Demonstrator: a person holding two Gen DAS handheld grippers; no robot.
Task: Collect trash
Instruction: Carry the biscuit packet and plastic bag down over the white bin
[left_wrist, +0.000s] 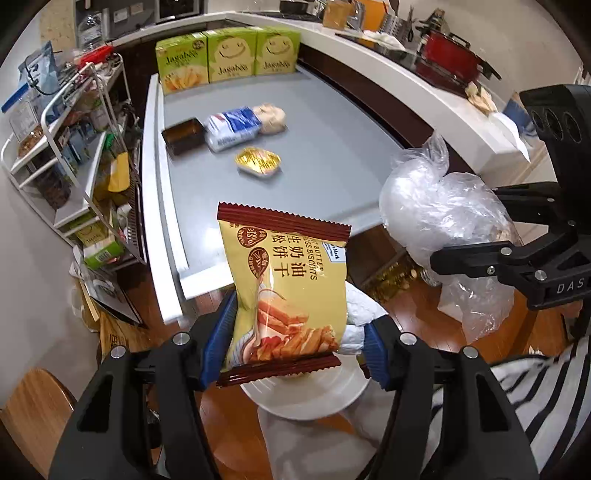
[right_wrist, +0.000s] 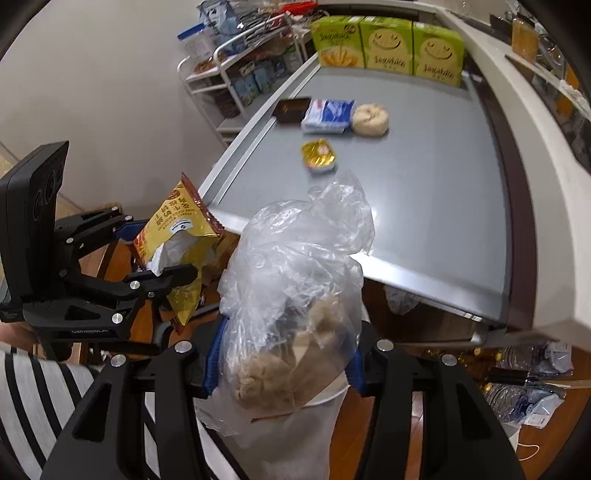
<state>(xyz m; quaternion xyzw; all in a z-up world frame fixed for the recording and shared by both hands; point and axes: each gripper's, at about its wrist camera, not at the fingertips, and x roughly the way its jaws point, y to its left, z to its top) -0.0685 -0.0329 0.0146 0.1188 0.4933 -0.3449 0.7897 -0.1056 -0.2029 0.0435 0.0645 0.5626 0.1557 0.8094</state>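
Left hand-held gripper (left_wrist: 291, 341) is clamping the yellow-and-maroon foil biscuit packet (left_wrist: 286, 291) at lower centre, right hand-held gripper (right_wrist: 282, 363) is gripping the crumpled clear plastic bag (right_wrist: 295, 295) mid-frame, both hanging off the near edge of the grey surface (left_wrist: 325, 155).

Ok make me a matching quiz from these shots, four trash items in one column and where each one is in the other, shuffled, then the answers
1. biscuit packet
2. clear plastic bag
3. gold foil tub
4. blue and white wrapper

A. on the grey table, beside the brown tray
B. held in the right claw
C. alone, nearer the table's front edge
D. held in the left claw

Pairs: 1-D, 2-B, 3-C, 4-A
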